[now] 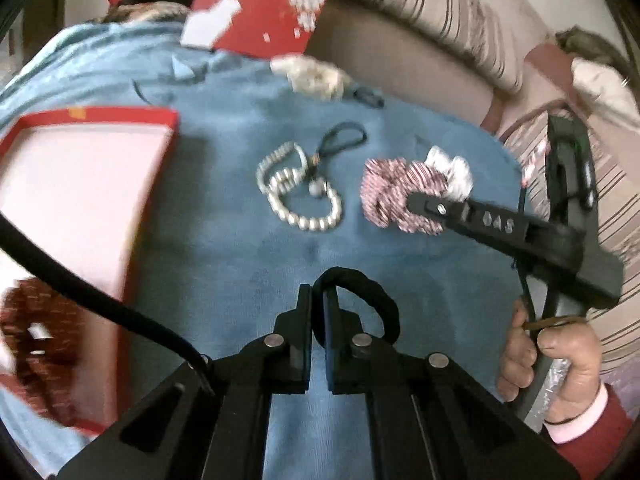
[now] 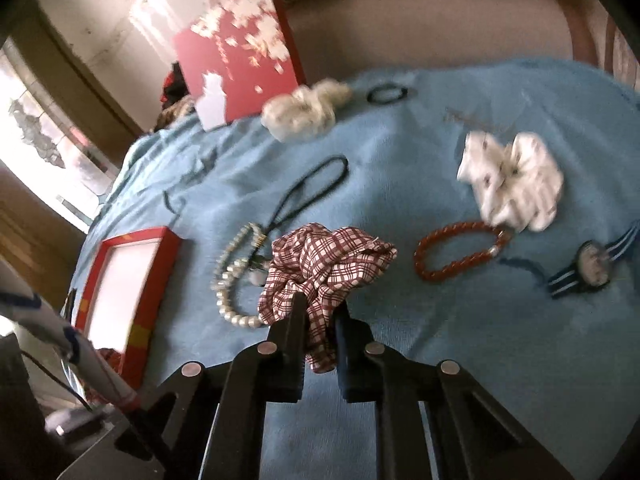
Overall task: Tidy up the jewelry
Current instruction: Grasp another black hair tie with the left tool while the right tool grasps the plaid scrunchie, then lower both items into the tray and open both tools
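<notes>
A soft blue fleece blanket [image 2: 460,340] covers the surface. Behind it stands a taupe upholstered sofa back [image 2: 420,28] with striped cushions [image 1: 460,4]. Bright daylight enters through a window [image 2: 36,132] beside a pale wall [image 2: 100,12].

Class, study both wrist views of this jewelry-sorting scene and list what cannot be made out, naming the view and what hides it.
- Left wrist view: what lies in the red box is cut off by the left edge and blurred.
- Right wrist view: the watch face is too blurred to read.
- Right wrist view: part of the pearl bracelet is hidden behind the checked scrunchie.
- Left wrist view: the black hair tie is partly hidden by the left gripper.
</notes>
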A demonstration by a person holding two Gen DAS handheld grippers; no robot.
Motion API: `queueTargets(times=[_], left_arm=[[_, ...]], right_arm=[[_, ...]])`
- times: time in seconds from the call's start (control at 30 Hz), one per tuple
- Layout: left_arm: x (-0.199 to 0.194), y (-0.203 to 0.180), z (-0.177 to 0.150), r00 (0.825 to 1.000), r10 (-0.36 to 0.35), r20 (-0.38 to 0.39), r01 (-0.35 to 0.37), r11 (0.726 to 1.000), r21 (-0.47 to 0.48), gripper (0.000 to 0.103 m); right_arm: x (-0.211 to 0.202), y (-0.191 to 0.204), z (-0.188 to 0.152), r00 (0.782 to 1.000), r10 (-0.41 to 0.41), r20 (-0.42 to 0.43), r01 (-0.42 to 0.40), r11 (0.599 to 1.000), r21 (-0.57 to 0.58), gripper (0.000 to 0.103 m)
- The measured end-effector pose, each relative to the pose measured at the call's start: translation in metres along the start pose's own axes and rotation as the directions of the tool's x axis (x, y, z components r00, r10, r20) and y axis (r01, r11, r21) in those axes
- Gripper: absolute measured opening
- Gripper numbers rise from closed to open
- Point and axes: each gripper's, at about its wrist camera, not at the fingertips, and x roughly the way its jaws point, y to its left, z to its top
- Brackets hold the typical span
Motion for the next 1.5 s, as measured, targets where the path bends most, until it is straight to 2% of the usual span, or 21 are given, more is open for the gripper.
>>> queueTargets(times=[0.1,0.23,0.33,0.43,0.53,0.63,0.8,0.83,0.9,0.97,1.03,1.17,1.3,1.4,1.5], left_arm=[[-0.034,0.020,0.011,0.999,0.013,0.052,-0.013,1.000,-0.008,0.004],[-0.070,0.071,0.032,0.990,0.110,0.085,-0.105,0.993,-0.059,0.004],[-0.077,0.118,0.047,0.977,0.198,0.076,-0.190,0.976,-0.103,0.005],[-0.073,0.170,0.062,0.966,0.253,0.050,-0.241,0.954,-0.179,0.005],[-0.064,0.211,0.078,0.949,0.314,0.036,-0.300,0.930,-0.214,0.005],[-0.050,0.239,0.092,0.941,0.339,0.016,-0.326,0.915,-0.237,0.005],[-0.027,0.272,0.110,0.929,0.371,-0.012,-0.362,0.898,-0.252,0.005],[-0.022,0.277,0.112,0.926,0.376,-0.019,-0.368,0.894,-0.255,0.005],[-0.014,0.283,0.115,0.925,0.380,-0.029,-0.373,0.889,-0.267,0.005],[-0.011,0.287,0.114,0.929,0.369,-0.032,-0.363,0.889,-0.279,0.009],[-0.010,0.285,0.112,0.933,0.360,-0.032,-0.354,0.892,-0.281,0.017],[-0.021,0.273,0.108,0.929,0.371,-0.012,-0.360,0.894,-0.265,0.026],[-0.052,0.249,0.100,0.921,0.388,0.034,-0.367,0.893,-0.259,0.031],[-0.080,0.224,0.091,0.916,0.394,0.078,-0.365,0.897,-0.250,0.038],[-0.111,0.181,0.077,0.920,0.366,0.138,-0.335,0.919,-0.208,0.048]], right_arm=[[-0.020,0.016,0.004,0.999,0.026,0.027,-0.025,0.999,-0.025,0.013],[-0.028,0.053,0.006,0.996,0.093,0.018,-0.091,0.993,-0.070,0.013],[-0.020,0.092,0.006,0.988,0.156,-0.018,-0.157,0.982,-0.102,0.013],[0.000,0.134,0.004,0.977,0.203,-0.065,-0.210,0.969,-0.133,0.013],[0.028,0.174,0.005,0.972,0.209,-0.104,-0.225,0.957,-0.185,0.013],[0.062,0.204,0.008,0.971,0.194,-0.139,-0.221,0.950,-0.221,0.013],[0.118,0.226,0.012,0.978,0.120,-0.168,-0.164,0.947,-0.275,0.013],[0.126,0.227,0.013,0.979,0.109,-0.172,-0.155,0.947,-0.282,0.017],[0.135,0.226,0.014,0.980,0.091,-0.176,-0.141,0.945,-0.295,0.020],[0.138,0.228,0.014,0.981,0.079,-0.175,-0.132,0.940,-0.314,0.044],[0.132,0.228,0.014,0.987,0.066,-0.149,-0.114,0.933,-0.342,0.058],[0.111,0.227,0.014,0.991,0.068,-0.111,-0.105,0.925,-0.366,0.060],[0.074,0.218,0.007,0.995,0.074,-0.071,-0.095,0.925,-0.369,0.060],[0.031,0.196,-0.011,0.997,0.078,-0.028,-0.083,0.920,-0.383,0.061],[-0.005,0.167,-0.035,0.999,0.032,0.012,-0.025,0.925,-0.379,0.063]])
